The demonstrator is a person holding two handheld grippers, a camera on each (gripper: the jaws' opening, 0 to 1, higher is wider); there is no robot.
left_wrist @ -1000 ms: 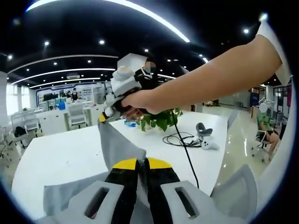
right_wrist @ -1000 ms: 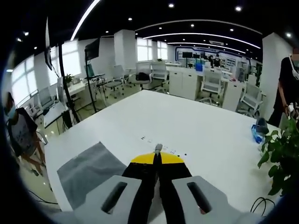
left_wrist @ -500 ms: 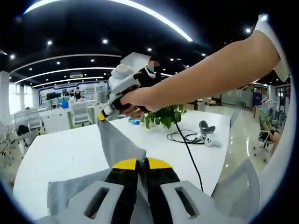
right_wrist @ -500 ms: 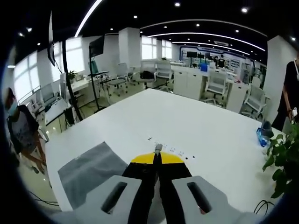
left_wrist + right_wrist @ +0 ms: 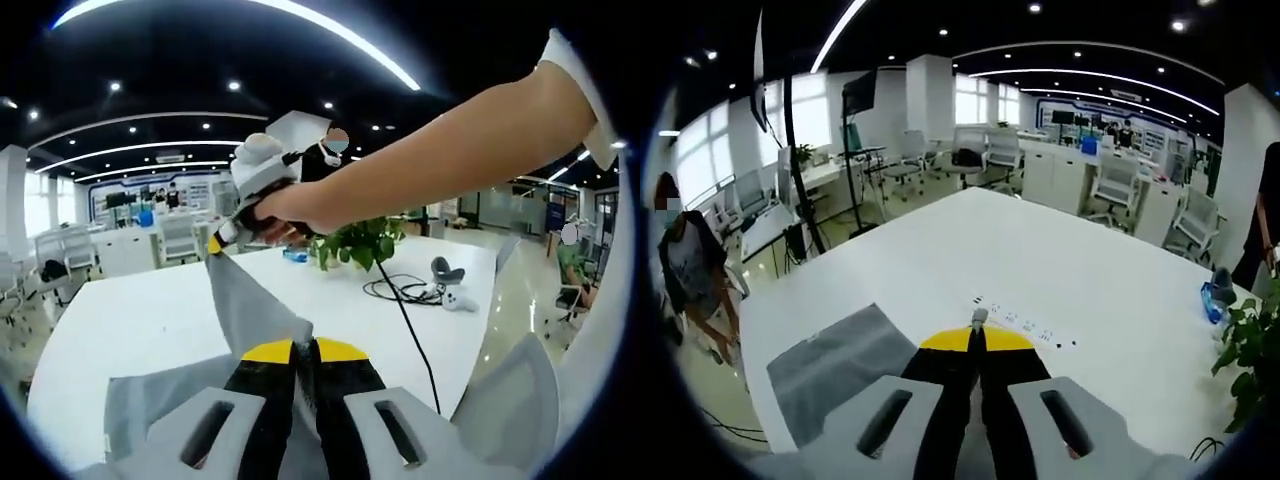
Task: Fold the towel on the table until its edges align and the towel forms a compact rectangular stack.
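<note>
Towel held up between both grippers

Towel [image 5: 245, 300], grey, is stretched above the white table [image 5: 130, 320]. In the left gripper view, the left gripper [image 5: 304, 352] has its yellow-tipped fingers [image 5: 268, 352] pressed together on a fold of the cloth at 6 o'clock. From there the fabric rises in a taut ridge toward 11 o'clock, where the right gripper [image 5: 218, 243], gripped by a person's hand [image 5: 290, 212], pinches the far corner. More of the towel lies slack on the table at 7 o'clock.

In the right gripper view, that gripper's fingers [image 5: 950, 342] are closed with a small tuft of cloth poking out between the tips, and a grey panel of towel lies flat on the table at 8 o'clock.

Farther along the table at 2 o'clock in the left gripper view sit a plant [image 5: 362, 243], a black cable [image 5: 400, 295] and a controller [image 5: 450, 283].
</note>
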